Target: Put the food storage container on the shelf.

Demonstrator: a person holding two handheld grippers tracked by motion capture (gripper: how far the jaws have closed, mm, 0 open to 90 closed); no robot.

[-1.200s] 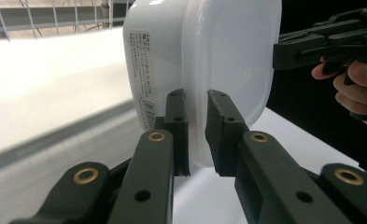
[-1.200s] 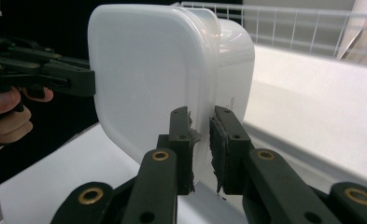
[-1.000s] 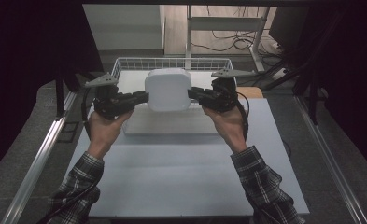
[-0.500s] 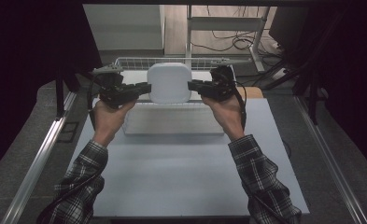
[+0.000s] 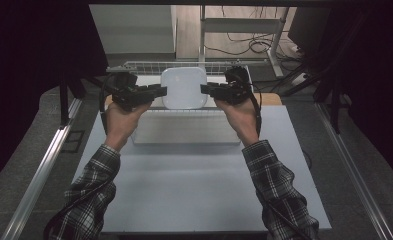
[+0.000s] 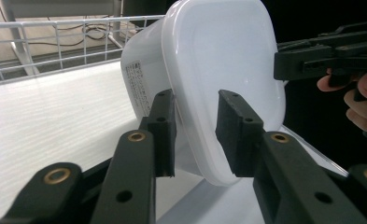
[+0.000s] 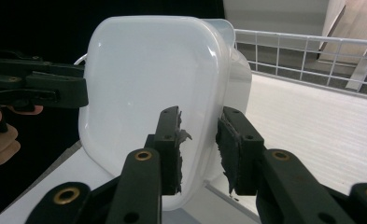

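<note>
White plastic box (image 5: pixel 184 88) looks light, stiff and a bit slippery, so its rim is the best place to hold. Left gripper (image 5: pixel 156 91) pinches the left rim, jaws nearly closed on it. Box hangs between both, tilted, above the wire basket (image 5: pixel 149 65). Right gripper (image 5: pixel 207 89) pinches the right rim too.
</note>
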